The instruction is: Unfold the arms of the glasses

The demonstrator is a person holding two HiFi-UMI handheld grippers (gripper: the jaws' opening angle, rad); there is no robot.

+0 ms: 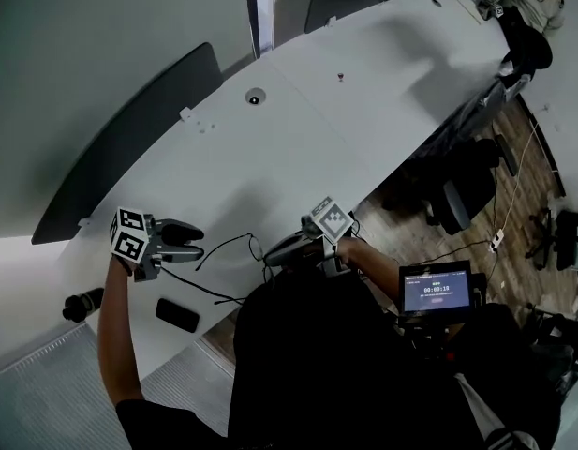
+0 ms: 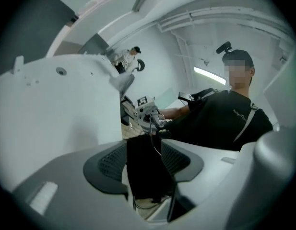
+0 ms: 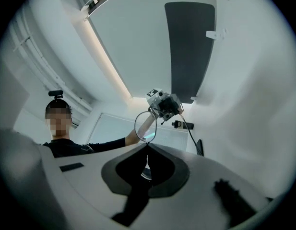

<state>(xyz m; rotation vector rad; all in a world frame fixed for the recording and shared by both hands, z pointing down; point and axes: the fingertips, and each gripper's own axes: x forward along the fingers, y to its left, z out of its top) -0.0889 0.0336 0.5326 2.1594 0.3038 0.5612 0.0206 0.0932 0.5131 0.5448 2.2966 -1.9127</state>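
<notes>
Nearest us, the R gripper (image 1: 268, 253) is clamped on the glasses (image 3: 145, 126). In the right gripper view we see its jaws meet on the rim of one round lens, w/ the lens showing just beyond the tips. The R hand sits close to the body, gripper pointing across the table's near edge & tilted a bit up. Facing it from nearby, the L gripper (image 1: 200, 243) has its jaws wide apart, gripping nothing. We make out a thin temple wire in the gap, pads not pressing on it. The L forearm (image 1: 115, 336) reaches out from the body, gripper angled slightly down. The glasses sit btwn the two grippers, over the near edge of the white table (image 1: 298, 148). A black phone (image 1: 177, 315) lies near the L gripper.
</notes>
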